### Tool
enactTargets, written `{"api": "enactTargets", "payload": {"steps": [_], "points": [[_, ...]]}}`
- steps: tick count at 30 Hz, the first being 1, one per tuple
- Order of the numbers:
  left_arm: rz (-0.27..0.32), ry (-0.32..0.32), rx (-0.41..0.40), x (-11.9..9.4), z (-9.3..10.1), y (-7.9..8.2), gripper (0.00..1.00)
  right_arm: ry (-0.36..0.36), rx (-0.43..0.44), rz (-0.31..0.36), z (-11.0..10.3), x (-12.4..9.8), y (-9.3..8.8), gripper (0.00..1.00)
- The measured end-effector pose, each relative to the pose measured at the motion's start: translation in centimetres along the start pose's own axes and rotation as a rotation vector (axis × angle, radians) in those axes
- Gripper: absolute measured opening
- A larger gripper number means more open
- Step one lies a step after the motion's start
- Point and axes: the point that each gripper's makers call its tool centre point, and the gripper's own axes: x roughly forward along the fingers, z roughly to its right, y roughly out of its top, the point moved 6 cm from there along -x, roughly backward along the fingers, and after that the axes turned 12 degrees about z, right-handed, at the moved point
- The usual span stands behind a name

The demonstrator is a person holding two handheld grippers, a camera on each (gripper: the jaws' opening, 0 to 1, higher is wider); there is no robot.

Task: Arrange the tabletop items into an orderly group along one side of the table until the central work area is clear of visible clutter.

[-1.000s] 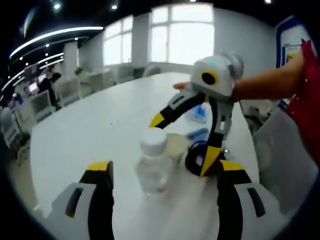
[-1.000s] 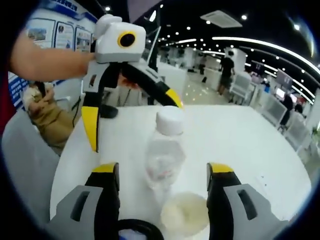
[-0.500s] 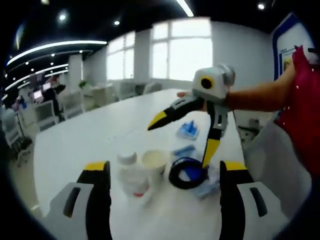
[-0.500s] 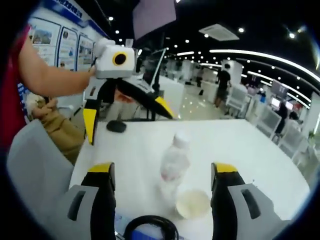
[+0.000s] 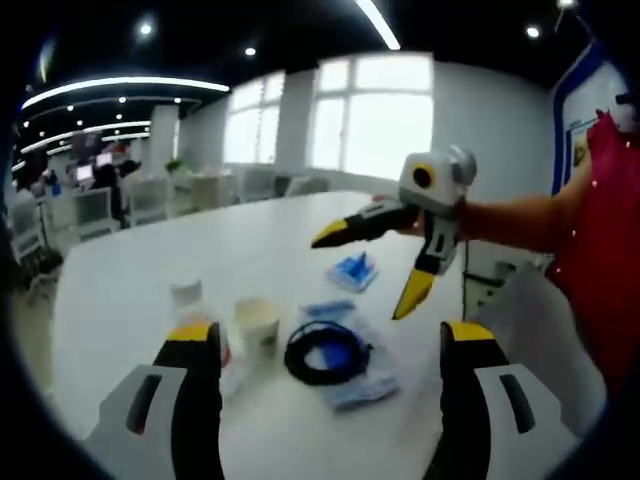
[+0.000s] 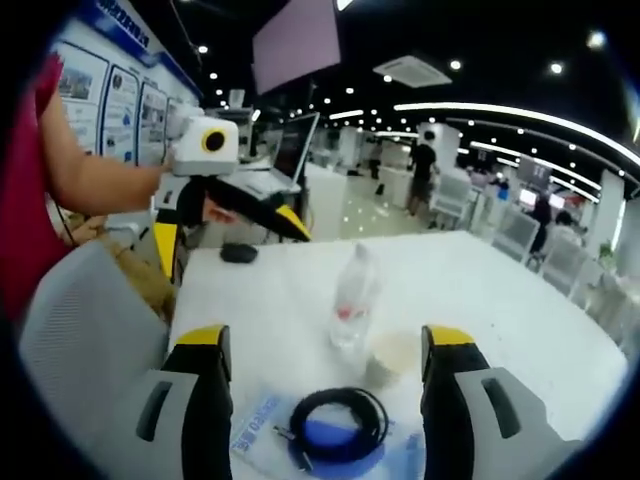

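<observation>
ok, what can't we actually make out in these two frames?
- Bottle: left gripper view, lower half hidden behind the left gripper jaw.
- Bottle label: right gripper view, too blurred to read.
- Blue packet under the black cable coil: print partly covered, cut by the frame's bottom edge.
- Cup: contents unclear.

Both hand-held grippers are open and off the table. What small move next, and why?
Probably lower the right hand-held gripper toward the coiled black cable. It lies on a blue packet directly between its open jaws, with the bottle and cup just beyond.
</observation>
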Motion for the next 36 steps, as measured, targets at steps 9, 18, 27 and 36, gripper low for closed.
{"api": "enactTargets", "payload": {"steps": [9, 18, 27, 36], "points": [[-0.013, 0.016, -0.052, 0.4, 2.8, -1.5, 0.86, -0.144, 0.081, -0.014, -1.6, -3.9, -2.0, 0.75], [-0.013, 0.043, -0.114, 0.8, 5.2, -2.4, 0.84, -0.231, 0.156, -0.050, -3.3, -6.5, -3.9, 0.73], [-0.050, 0.043, -0.152, 1.5, 6.1, -3.8, 0.83, -0.288, 0.224, -0.080, -3.2, -7.9, -5.2, 0.70], [-0.069, 0.065, -0.158, 2.9, 4.8, -3.6, 0.81, -0.320, 0.238, -0.078, -1.5, -6.8, -5.1, 0.65]]}}
